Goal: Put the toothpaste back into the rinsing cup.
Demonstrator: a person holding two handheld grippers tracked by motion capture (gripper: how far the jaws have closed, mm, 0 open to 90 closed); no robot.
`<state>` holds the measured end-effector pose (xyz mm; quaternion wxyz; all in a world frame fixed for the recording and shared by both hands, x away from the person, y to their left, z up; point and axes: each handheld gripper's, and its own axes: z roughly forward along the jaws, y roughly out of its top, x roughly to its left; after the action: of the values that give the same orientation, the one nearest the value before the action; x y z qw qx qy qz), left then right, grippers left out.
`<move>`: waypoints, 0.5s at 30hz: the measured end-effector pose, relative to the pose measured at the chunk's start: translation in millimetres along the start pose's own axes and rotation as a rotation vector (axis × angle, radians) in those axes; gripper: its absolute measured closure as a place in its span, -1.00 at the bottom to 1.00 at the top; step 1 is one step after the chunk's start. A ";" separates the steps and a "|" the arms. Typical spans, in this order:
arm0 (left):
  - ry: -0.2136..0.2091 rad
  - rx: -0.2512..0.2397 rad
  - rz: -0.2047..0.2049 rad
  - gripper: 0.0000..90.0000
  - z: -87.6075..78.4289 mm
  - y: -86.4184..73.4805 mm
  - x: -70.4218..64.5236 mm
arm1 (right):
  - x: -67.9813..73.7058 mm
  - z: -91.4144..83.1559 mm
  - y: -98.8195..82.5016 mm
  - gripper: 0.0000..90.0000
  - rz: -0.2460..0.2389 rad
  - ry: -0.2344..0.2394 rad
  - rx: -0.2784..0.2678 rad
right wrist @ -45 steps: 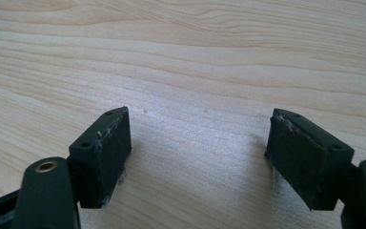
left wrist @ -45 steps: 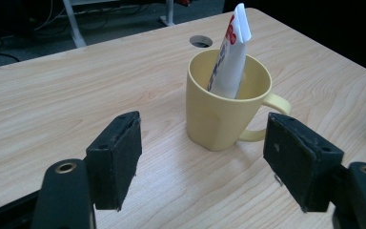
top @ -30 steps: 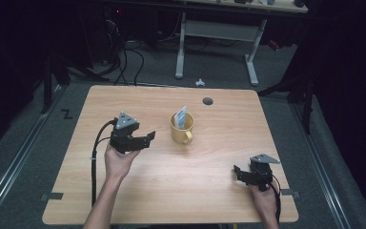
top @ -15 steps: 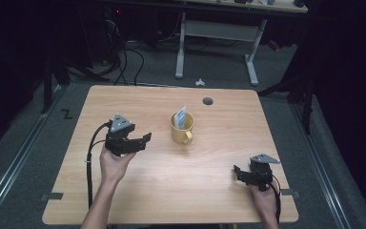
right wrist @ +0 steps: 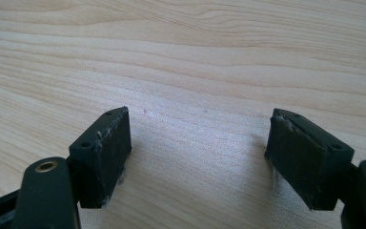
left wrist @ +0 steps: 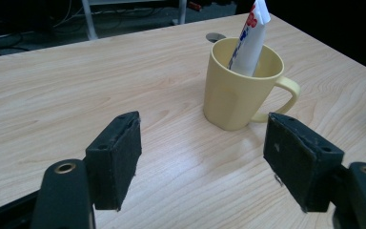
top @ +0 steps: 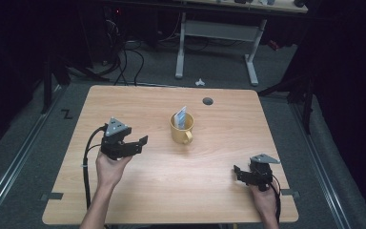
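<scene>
Left gripper [left wrist: 202, 157], jaws spread (empty), faces the yellow ceramic mug [left wrist: 238, 90] at one o'clock, lined up to grasp; right gripper [right wrist: 198, 152] idles, jaws likewise spread.

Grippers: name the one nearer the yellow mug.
The left gripper. It is held beside the yellow ceramic mug, open fingers pointing at it; the right gripper sits far off by the table's near edge.

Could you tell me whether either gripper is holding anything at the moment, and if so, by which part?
Nothing is held. The left gripper stands open short of the yellow mug, and the right gripper is open over bare table.
</scene>
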<state>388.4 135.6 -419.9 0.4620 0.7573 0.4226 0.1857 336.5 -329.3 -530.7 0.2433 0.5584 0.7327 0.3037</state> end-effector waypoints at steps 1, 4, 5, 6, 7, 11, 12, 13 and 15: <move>0.003 0.001 -0.002 -0.35 -0.4 -1.0 0.3 | 0.0 0.0 0.0 -0.49 0.000 0.000 0.000; 0.004 0.004 -0.006 -0.35 -1.8 -3.7 1.6 | 0.0 0.0 0.0 -0.49 0.000 0.000 0.000; 0.005 0.004 -0.007 -0.35 -2.2 -4.5 1.8 | 0.1 -0.1 0.0 -0.49 0.001 -0.001 0.001; 0.005 0.004 -0.008 -0.35 -2.6 -5.3 2.0 | 0.0 0.0 0.0 -0.48 0.000 0.000 0.000; 0.005 0.003 -0.009 -0.35 -3.0 -6.1 2.1 | 0.0 0.0 0.0 -0.48 0.000 0.000 0.000; 0.008 0.000 -0.016 -0.35 -5.1 -9.3 3.5 | 0.1 0.0 0.0 -0.48 0.001 -0.001 0.000; 0.008 0.001 -0.018 -0.35 -5.6 -10.2 4.1 | 0.1 0.0 0.0 -0.48 0.001 -0.001 0.000; 0.008 0.000 -0.020 -0.35 -6.0 -11.3 4.7 | 0.1 0.0 0.0 -0.49 0.001 -0.001 0.000; 0.008 0.004 -0.026 -0.35 -6.4 -13.4 6.2 | 0.0 0.0 0.0 -0.49 0.000 0.000 0.000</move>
<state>381.4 147.0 -428.9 0.4611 0.7520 0.4347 0.1816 336.4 -329.3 -530.7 0.2434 0.5586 0.7325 0.3037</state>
